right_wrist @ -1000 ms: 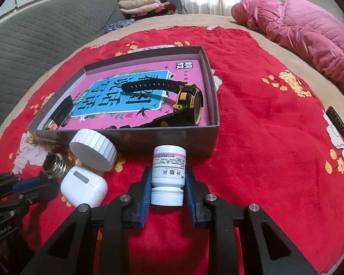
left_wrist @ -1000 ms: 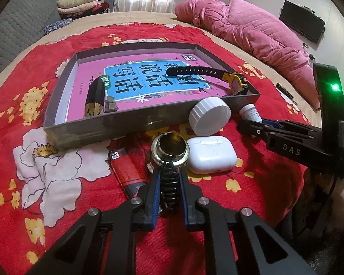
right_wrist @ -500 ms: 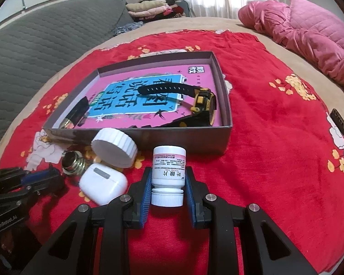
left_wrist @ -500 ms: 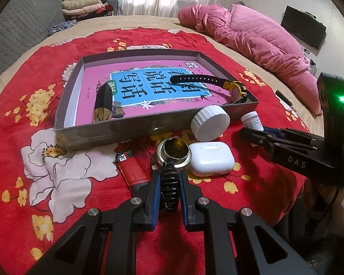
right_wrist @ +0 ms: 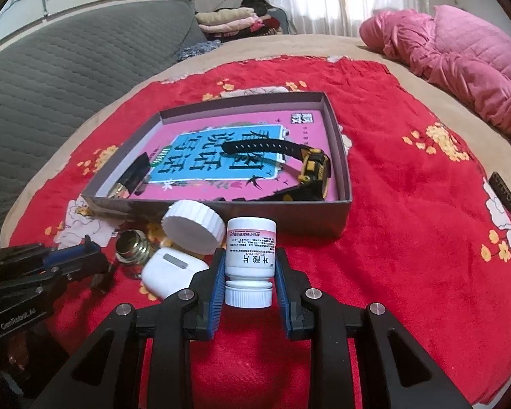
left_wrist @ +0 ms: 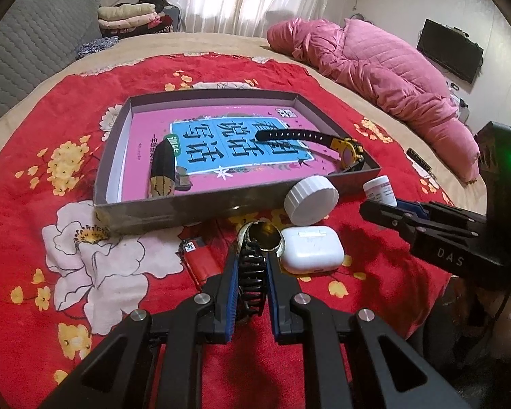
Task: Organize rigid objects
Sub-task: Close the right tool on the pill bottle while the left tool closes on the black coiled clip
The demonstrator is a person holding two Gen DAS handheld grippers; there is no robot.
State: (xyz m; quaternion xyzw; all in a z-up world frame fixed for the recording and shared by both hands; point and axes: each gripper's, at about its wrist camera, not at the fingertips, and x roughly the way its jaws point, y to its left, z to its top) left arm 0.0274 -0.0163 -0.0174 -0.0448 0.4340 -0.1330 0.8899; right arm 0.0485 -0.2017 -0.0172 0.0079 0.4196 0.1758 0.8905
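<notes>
My left gripper (left_wrist: 251, 266) is shut on a black hair claw clip (left_wrist: 252, 281), held above the red floral cloth. My right gripper (right_wrist: 249, 262) is shut on a white pill bottle (right_wrist: 250, 260), also lifted. A grey shallow box (left_wrist: 194, 209) holds a pink-and-blue book, a black-and-yellow watch (left_wrist: 347, 150) and a black-and-gold item (left_wrist: 160, 173). In front of the box lie a white round lid (left_wrist: 310, 199), a white earbud case (left_wrist: 311, 248), a brass-rimmed metal cap (left_wrist: 260, 235) and a red lighter (left_wrist: 199, 259).
The red cloth (right_wrist: 408, 238) covers a bed. A pink quilt (left_wrist: 374, 68) lies at the back right, a grey headboard (right_wrist: 51, 85) at the left, folded clothes (right_wrist: 235, 20) at the back. A dark strip (right_wrist: 506, 194) lies on the cloth at the right.
Both grippers have risen and drawn back from the box, each keeping its hold; the box and loose items look smaller and farther.
</notes>
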